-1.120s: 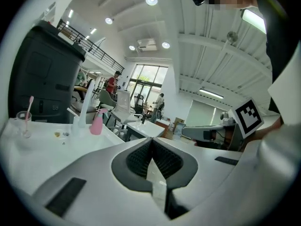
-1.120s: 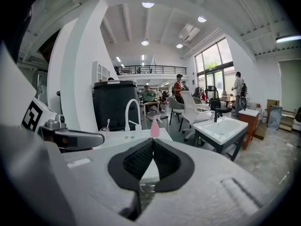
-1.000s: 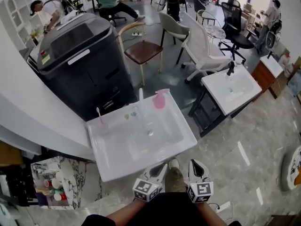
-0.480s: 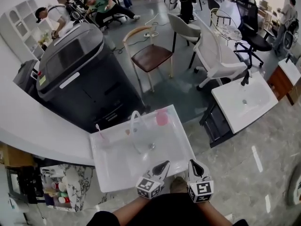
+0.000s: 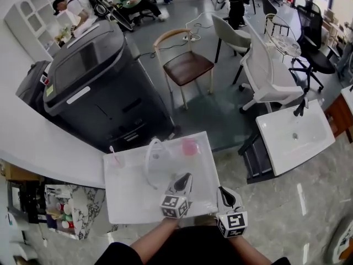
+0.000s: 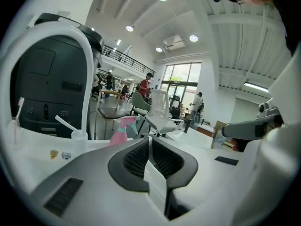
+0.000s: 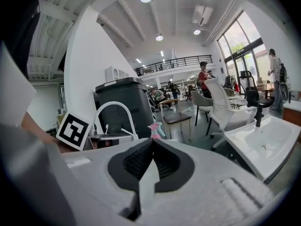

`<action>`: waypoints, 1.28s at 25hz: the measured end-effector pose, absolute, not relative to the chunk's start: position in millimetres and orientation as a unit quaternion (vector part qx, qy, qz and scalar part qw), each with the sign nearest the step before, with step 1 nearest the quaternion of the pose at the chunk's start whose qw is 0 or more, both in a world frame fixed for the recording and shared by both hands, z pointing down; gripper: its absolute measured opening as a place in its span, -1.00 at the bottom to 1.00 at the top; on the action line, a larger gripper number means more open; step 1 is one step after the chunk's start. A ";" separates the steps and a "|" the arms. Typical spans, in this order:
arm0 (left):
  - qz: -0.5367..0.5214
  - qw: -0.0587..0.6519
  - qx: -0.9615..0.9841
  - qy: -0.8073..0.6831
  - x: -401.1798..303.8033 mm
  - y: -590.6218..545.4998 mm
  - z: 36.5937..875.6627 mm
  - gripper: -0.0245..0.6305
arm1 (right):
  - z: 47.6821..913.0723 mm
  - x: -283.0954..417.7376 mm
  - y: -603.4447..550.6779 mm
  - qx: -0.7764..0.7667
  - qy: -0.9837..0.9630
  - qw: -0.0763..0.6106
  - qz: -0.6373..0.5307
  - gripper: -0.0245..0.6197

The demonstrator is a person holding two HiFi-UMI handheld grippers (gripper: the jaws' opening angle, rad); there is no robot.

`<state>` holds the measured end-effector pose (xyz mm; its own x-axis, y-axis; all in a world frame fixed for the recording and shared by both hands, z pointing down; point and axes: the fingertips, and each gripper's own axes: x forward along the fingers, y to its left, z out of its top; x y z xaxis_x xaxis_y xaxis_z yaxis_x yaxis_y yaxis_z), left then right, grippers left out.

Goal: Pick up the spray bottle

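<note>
Left tongs (image 5: 185, 179) and right tongs (image 5: 224, 192) are closed and empty; open one before reaching across the sink (image 5: 129, 200) to take the spray bottle (image 5: 189, 146) by its neck.

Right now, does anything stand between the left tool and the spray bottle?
Nothing visible does. The left tool, shut, points across the open sink towards the spray bottle at the far rim. The faucet arches off to the left of that line.
</note>
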<state>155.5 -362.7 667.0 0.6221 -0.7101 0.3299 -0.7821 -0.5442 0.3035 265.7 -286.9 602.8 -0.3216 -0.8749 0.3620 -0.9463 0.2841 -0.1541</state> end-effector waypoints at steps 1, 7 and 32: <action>0.084 0.213 0.872 -0.434 158.3 -370.3 669.0 -0.87 | 605.2 268.1 -292.5 0.568 -0.798 0.105 0.173 -0.92; 0.104 0.234 0.848 -0.464 165.2 -417.5 699.0 -0.43 | 616.4 270.0 -319.7 0.545 -0.812 0.104 0.182 -0.92; 0.200 0.217 0.799 -0.524 184.4 -545.8 802.9 0.29 | 651.6 331.4 -351.8 0.543 -0.799 0.134 0.221 -0.92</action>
<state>184.4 -545.8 802.9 0.3707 -0.7504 0.5472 -0.9242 -0.3563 0.1375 331.4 -351.8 651.6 -0.3748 -0.8082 0.4543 -0.9267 0.3125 -0.2086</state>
